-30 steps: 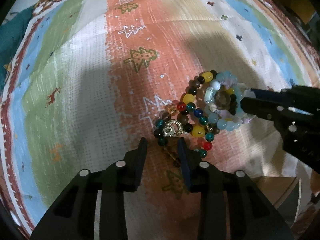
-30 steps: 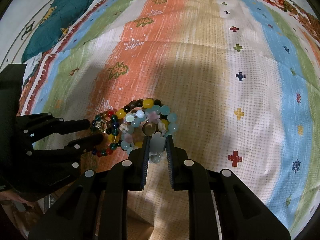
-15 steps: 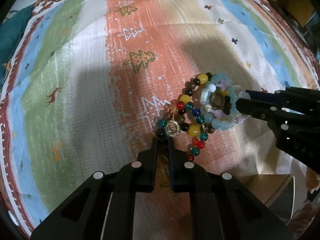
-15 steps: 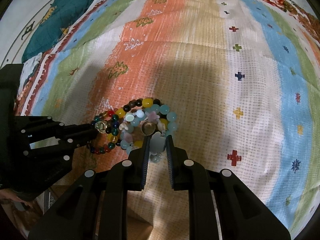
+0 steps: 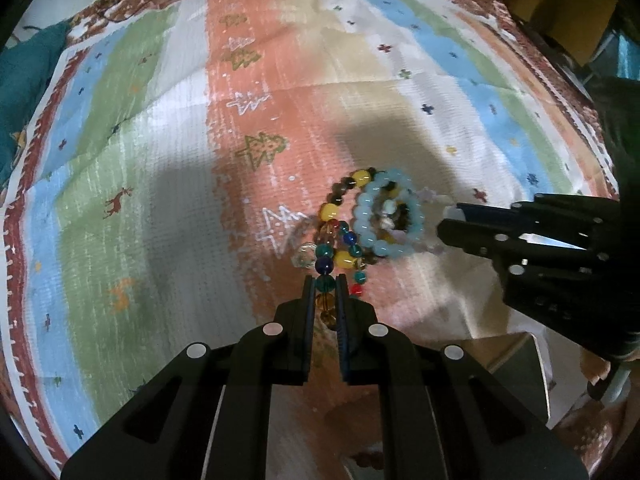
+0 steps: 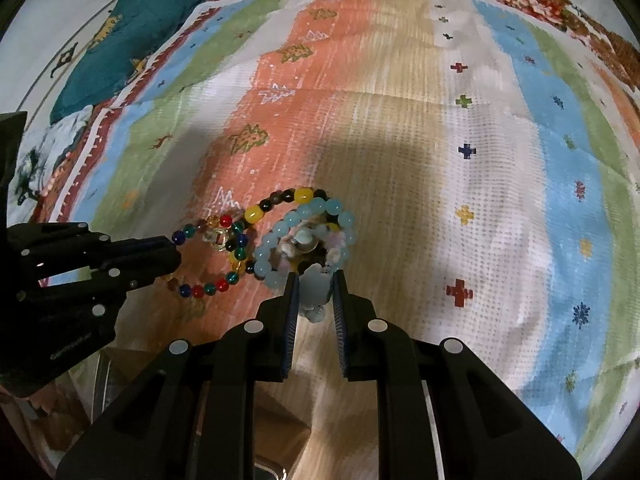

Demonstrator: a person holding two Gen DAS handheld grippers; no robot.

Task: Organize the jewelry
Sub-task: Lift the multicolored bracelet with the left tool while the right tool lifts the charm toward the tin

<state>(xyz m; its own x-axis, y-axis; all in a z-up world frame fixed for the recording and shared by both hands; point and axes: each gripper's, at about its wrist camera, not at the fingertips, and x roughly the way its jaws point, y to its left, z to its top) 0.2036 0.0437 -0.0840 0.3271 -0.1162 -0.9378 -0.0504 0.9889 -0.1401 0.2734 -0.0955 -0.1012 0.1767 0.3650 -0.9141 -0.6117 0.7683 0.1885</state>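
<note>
Since 1.0 s ago: left hand-held gripper [image 5: 323, 282] has narrowed from wide onto the multicolored bead bracelet [image 5: 326, 240] | right hand-held gripper [image 6: 314, 280]: clamped on the light-blue bead bracelet [image 6: 304, 236] | both bracelets: tangled together on the striped cloth [image 6: 400, 140] over the tabletop.

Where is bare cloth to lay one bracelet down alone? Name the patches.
Free: the green and blue stripes of the cloth right of the light-blue bracelet, and the orange stripe beyond the multicolored bracelet, toward the tree prints. Crowded: the near edge, where both bracelets overlap between the left gripper and right gripper.
</note>
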